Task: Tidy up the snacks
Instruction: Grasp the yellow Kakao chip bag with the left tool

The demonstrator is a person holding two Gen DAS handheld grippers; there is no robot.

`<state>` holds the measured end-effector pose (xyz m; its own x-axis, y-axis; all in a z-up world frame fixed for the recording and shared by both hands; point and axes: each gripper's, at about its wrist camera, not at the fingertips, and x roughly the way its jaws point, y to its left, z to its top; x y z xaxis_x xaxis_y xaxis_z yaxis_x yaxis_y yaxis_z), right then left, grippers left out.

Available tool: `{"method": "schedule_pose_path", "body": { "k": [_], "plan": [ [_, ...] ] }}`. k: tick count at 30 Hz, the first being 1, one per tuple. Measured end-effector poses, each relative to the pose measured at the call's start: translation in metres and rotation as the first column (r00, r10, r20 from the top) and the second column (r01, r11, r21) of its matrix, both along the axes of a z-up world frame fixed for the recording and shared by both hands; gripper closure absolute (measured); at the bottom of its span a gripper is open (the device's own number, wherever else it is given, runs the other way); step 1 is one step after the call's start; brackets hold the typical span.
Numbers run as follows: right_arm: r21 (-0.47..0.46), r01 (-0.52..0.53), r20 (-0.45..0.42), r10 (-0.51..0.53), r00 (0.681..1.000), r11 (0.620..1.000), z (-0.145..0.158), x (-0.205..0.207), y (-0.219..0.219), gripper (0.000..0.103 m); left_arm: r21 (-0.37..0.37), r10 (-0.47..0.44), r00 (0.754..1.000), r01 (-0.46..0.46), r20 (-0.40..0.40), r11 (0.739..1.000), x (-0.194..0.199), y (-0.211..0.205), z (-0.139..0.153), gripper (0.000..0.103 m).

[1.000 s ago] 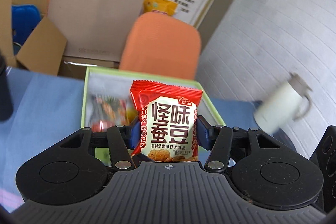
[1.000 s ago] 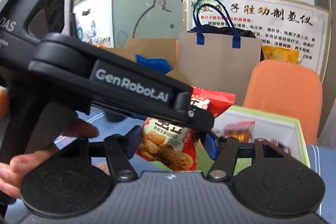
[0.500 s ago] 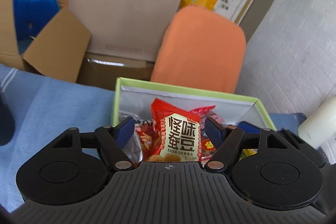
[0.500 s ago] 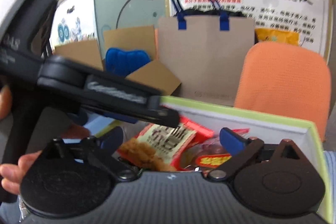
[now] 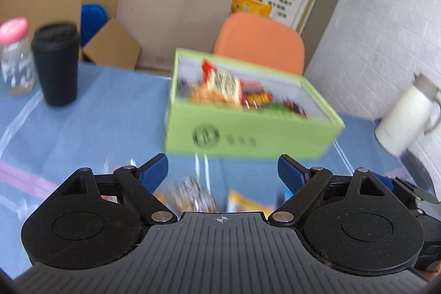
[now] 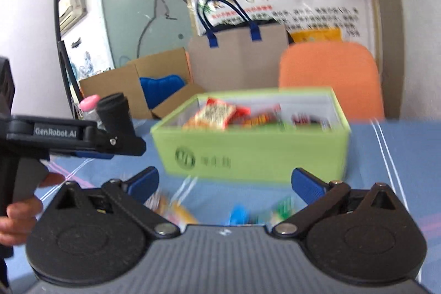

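Note:
A green box point(image 5: 248, 134) stands on the blue tablecloth and holds several snack packets, with a red broad-bean packet point(image 5: 220, 84) on top at its left. It also shows in the right wrist view point(image 6: 248, 153), with the red packet point(image 6: 215, 115). My left gripper point(image 5: 222, 170) is open and empty, in front of the box. My right gripper point(image 6: 224, 182) is open and empty, also in front of the box. Loose snack packets point(image 5: 193, 194) lie on the cloth close under both grippers point(image 6: 171, 208), blurred. The left gripper's body point(image 6: 74, 139) shows at the left of the right wrist view.
A black cup point(image 5: 56, 62) and a pink-lidded jar point(image 5: 15, 54) stand at the left. A white kettle point(image 5: 405, 117) stands at the right. An orange chair point(image 5: 259, 43), a paper bag point(image 5: 173, 18) and cardboard boxes are behind the table.
Both grippers opened and let their red snack packets drop into the green box, then pulled back and up. The box is now farther away in both views.

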<state>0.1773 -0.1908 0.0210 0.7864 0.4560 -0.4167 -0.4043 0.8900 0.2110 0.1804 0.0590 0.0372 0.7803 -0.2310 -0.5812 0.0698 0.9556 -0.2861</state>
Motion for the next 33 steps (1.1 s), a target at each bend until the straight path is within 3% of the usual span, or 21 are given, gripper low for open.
{"method": "schedule_pose_path", "body": {
  "k": [3,8,17,21,23,27,33],
  "plan": [
    [0.031,0.016,-0.05,-0.014,0.999,0.999,-0.015,-0.034,-0.008,0.001,-0.021,-0.015,0.999,0.015,-0.028,1.0,-0.017,-0.014,-0.013,0.029],
    [-0.005,0.034,-0.09,-0.034,0.995,0.999,-0.031,-0.07,-0.012,0.001,0.007,-0.007,0.998,0.007,-0.059,1.0,-0.028,-0.03,-0.022,0.031],
    [0.028,0.061,-0.103,-0.058,0.993,0.998,-0.03,-0.078,-0.03,0.001,0.028,-0.001,0.997,0.003,-0.075,1.0,-0.028,-0.035,-0.026,0.031],
    [0.028,-0.007,-0.086,0.01,0.996,1.0,-0.025,-0.078,-0.015,0.001,-0.008,-0.032,0.993,0.031,-0.112,0.999,-0.013,-0.024,-0.03,0.031],
    [0.021,-0.078,-0.081,0.08,0.994,0.997,-0.023,-0.075,0.002,0.001,-0.083,-0.094,0.985,0.083,-0.145,0.993,-0.001,-0.012,-0.031,0.033],
    [-0.022,-0.191,-0.074,0.189,0.979,0.981,-0.024,-0.06,0.039,0.001,-0.219,-0.216,0.952,0.169,-0.215,0.961,0.02,0.009,-0.038,0.047],
    [-0.02,-0.263,-0.152,0.257,0.954,0.965,-0.037,-0.03,0.067,0.001,-0.143,-0.222,0.945,0.192,-0.241,0.971,0.025,0.009,-0.049,0.048]
  ]
}}
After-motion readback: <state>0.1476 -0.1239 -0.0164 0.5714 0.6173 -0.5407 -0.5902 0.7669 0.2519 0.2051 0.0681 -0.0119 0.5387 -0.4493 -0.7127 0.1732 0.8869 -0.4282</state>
